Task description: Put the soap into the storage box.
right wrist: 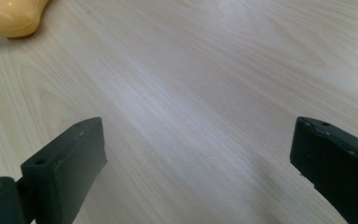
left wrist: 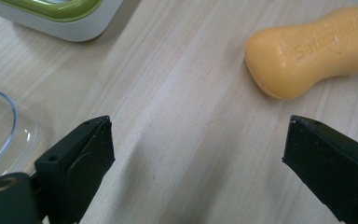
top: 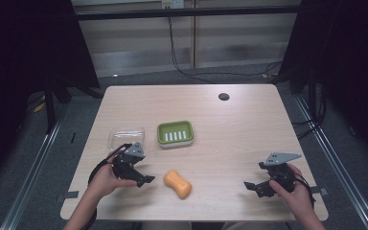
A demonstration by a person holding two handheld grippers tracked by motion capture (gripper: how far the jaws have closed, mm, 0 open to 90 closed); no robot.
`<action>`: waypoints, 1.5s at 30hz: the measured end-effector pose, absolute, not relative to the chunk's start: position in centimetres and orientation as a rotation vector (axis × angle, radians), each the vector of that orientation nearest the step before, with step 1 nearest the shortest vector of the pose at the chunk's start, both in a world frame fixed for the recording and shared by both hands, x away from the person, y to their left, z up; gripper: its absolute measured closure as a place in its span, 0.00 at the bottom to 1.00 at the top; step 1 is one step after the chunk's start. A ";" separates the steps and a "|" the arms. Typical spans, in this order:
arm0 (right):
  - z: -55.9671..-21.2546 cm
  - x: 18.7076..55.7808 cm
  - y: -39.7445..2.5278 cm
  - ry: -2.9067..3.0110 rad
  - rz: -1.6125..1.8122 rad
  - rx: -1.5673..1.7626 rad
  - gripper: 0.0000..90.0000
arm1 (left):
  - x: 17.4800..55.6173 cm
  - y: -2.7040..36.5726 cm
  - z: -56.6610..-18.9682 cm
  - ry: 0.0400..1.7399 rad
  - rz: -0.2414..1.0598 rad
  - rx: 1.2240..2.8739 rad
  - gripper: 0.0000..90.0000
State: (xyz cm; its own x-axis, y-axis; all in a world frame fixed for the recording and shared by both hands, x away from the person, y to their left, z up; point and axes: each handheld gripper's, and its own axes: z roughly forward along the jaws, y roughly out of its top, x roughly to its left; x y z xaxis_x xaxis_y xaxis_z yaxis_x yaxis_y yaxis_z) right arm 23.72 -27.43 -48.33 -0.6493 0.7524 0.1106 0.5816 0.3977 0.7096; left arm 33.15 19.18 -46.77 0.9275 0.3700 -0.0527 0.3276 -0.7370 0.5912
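The left gripper (top: pixel 146 180) sits low over the pale wooden table (top: pixel 239 124) near its front left, held in the person's left hand (top: pixel 106 180), with its black jaws spread wide and nothing between them but bare wood. The orange, waisted bar of soap (top: pixel 178 184) lies flat on the table just beside that gripper's tips, apart from them, toward the table's middle front. The right gripper (top: pixel 250 187), in the person's right hand (top: pixel 294 191), rests near the front right, well apart from the soap, its jaws likewise wide apart and empty. The left gripper view brings the soap (left wrist: pixel 314 51) close ahead and to the right of the jaws, near enough to read the raised lettering "Safeguard" pressed into its top, which the high view cannot resolve; it also catches a corner of the green-and-white soap dish (left wrist: pixel 60 18) and the curved rim of a clear plastic lid (left wrist: pixel 7 126) at the left edge. The high view places them whole: the green slotted soap dish (top: pixel 175 133) behind the soap, the clear lid (top: pixel 126 137) just beside it on its left. The right gripper view catches one end of the soap (right wrist: pixel 11 17) in its top left corner, far beyond the jaws.
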 end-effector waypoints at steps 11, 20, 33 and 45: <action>-48.3 23.6 -27.4 2.425 1.092 1.185 0.04 | 32.8 17.0 -45.8 0.438 0.057 2.547 0.15; -48.1 23.3 -27.8 2.411 1.089 1.197 0.04 | 32.6 14.5 -44.8 0.305 0.065 2.617 0.14; -48.1 22.8 -28.3 2.395 1.098 1.216 0.04 | 32.8 12.1 -45.1 0.192 0.012 2.670 0.11; -48.1 22.8 -28.3 2.395 1.099 1.220 0.04 | 32.7 10.4 -45.3 0.153 -0.036 2.687 0.10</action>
